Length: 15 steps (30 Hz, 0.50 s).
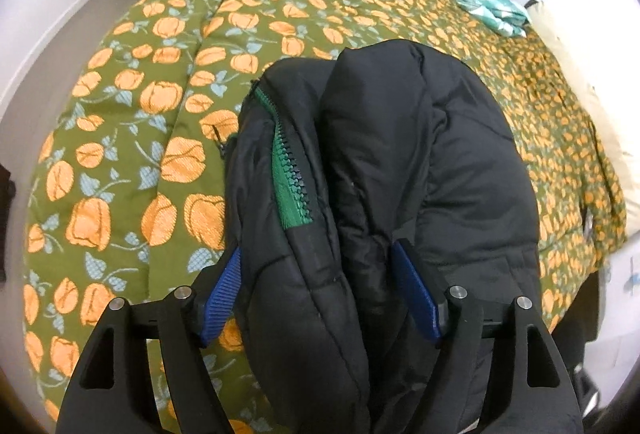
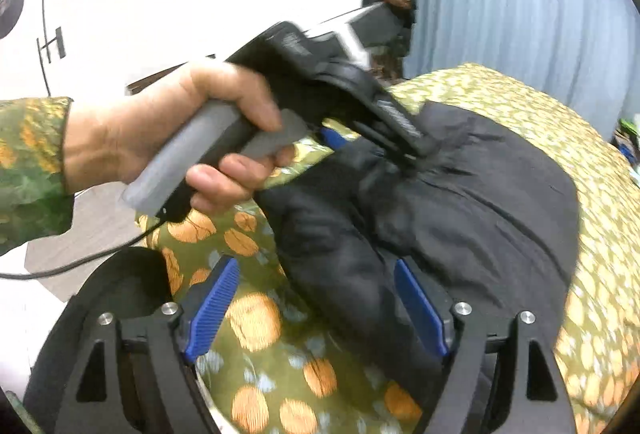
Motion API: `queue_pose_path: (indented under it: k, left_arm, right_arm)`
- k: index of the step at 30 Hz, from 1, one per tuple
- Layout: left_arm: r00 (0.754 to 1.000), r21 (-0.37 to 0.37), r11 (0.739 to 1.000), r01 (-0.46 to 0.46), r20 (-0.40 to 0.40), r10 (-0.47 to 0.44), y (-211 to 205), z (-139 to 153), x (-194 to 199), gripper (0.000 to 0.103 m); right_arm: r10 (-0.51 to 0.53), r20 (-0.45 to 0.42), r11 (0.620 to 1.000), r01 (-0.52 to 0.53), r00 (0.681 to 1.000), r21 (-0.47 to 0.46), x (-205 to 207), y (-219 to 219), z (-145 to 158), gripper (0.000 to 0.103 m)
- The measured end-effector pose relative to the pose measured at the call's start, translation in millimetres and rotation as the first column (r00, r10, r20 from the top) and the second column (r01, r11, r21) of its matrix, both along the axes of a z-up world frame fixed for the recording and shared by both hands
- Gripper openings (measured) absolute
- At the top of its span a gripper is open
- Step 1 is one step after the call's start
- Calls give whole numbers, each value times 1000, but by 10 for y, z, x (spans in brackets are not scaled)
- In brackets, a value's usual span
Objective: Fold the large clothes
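Your left gripper [image 1: 320, 294] straddles the folded black jacket [image 1: 400, 153] on the floral bedspread [image 1: 160, 73] – jaws apart, like your right gripper's [image 2: 320, 310].

No readable text, label or number on anything visible

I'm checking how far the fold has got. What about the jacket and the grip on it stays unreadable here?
- Left wrist view: the black jacket runs off the bottom edge, hem unseen.
- Right wrist view: the left gripper is motion-blurred; its tips sink into folds.
- Right wrist view: the right gripper hides the fabric beneath it.
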<state>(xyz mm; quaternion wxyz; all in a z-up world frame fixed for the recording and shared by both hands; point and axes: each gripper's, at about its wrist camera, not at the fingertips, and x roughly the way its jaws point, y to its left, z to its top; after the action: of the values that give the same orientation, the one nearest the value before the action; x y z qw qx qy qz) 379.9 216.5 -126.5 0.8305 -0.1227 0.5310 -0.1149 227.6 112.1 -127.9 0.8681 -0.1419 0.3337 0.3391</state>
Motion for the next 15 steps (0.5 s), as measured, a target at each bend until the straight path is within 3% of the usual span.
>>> queue_pose_path:
  k: [6, 12, 15]
  left_arm:
    - [999, 16, 1000, -21, 43, 21, 36, 130, -87, 82]
    - [993, 67, 997, -41, 114, 33, 101, 340, -221, 87]
    - [983, 131, 989, -73, 178, 49, 124, 504, -336, 87]
  right_arm:
    - [-167, -18, 985, 167, 986, 38, -229, -598, 77, 82]
    - [-308, -37, 949, 310, 951, 55, -57, -1019, 70, 82]
    - [-341, -35, 938, 343, 939, 55, 32, -1123, 16, 82]
